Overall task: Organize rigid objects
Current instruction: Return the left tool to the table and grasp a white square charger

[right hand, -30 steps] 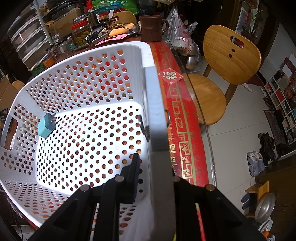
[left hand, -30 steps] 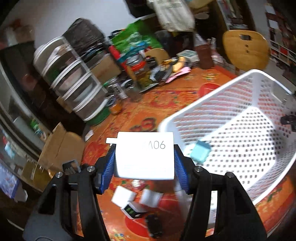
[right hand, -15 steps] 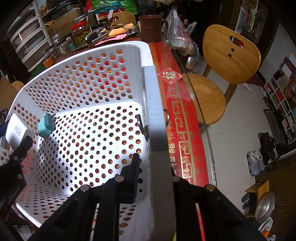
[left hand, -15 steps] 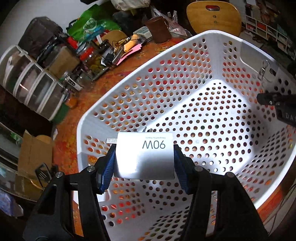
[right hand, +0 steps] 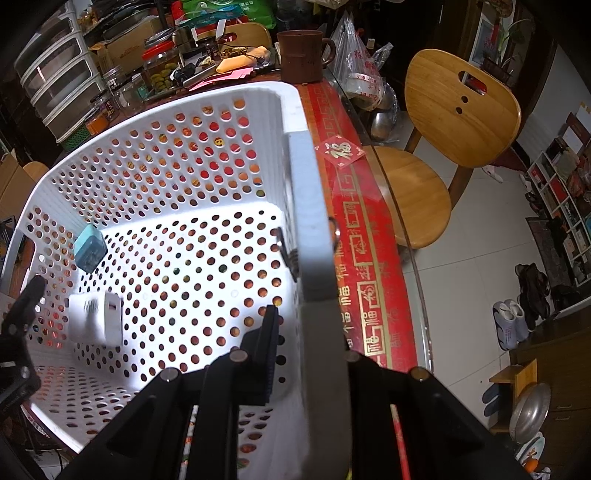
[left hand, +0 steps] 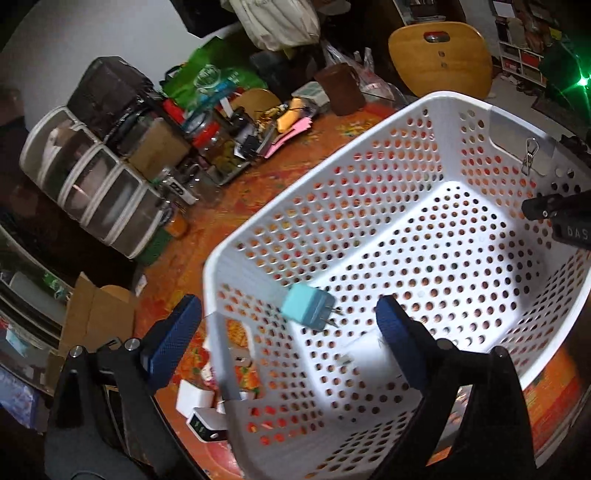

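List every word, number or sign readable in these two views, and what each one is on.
"福" in gold: red diamond sticker on the glass table edge.
"福", repeated in gold: red table runner beside the white basket.
"DAS", cut off: black right gripper body.
Print on the white charger in the basket: blurred, unreadable.
Green bag and plastic bag lettering: too small.

A wooden chair (right hand: 458, 147) stands right of the red-clothed table (right hand: 354, 206). A brown mug (right hand: 301, 55) sits at the far edge, clear plastic drawers (left hand: 92, 184) far left.
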`<state>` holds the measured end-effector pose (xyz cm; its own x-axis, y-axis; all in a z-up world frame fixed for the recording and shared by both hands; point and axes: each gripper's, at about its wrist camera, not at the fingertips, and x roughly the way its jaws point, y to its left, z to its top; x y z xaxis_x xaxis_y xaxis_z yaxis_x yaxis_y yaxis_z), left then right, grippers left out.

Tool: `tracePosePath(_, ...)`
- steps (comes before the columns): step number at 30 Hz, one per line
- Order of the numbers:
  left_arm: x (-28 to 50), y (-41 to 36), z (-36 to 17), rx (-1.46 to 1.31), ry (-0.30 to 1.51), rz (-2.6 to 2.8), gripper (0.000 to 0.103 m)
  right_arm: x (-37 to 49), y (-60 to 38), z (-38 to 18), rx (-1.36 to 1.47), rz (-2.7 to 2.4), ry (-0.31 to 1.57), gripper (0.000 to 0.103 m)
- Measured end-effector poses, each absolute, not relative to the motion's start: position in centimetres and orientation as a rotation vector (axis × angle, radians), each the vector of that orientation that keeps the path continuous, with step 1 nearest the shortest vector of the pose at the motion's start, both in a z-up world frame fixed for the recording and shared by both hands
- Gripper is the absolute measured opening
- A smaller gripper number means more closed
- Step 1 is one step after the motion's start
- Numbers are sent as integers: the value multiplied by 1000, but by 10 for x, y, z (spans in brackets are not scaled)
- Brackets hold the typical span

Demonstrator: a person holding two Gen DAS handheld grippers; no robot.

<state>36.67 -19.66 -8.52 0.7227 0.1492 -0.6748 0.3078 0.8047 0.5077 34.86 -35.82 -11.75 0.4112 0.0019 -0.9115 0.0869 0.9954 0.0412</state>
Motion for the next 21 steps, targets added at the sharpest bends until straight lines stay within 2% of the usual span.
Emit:
tracePosePath(6,354,-144,-54,561,731,-64,94,349,-358,-116,88,-50,1146,15)
tracePosePath(12,362,-44,-28,423,748,53,98,349,-357,-117,90,-46,1144,15)
tracePosePath(17,376,34,-52,355,831,151,98,350,-357,-117,89,-48,1146,15)
tracePosePath(21,394,74,-99,284,969,142,98,351,-357,-117,91,-47,1145,15)
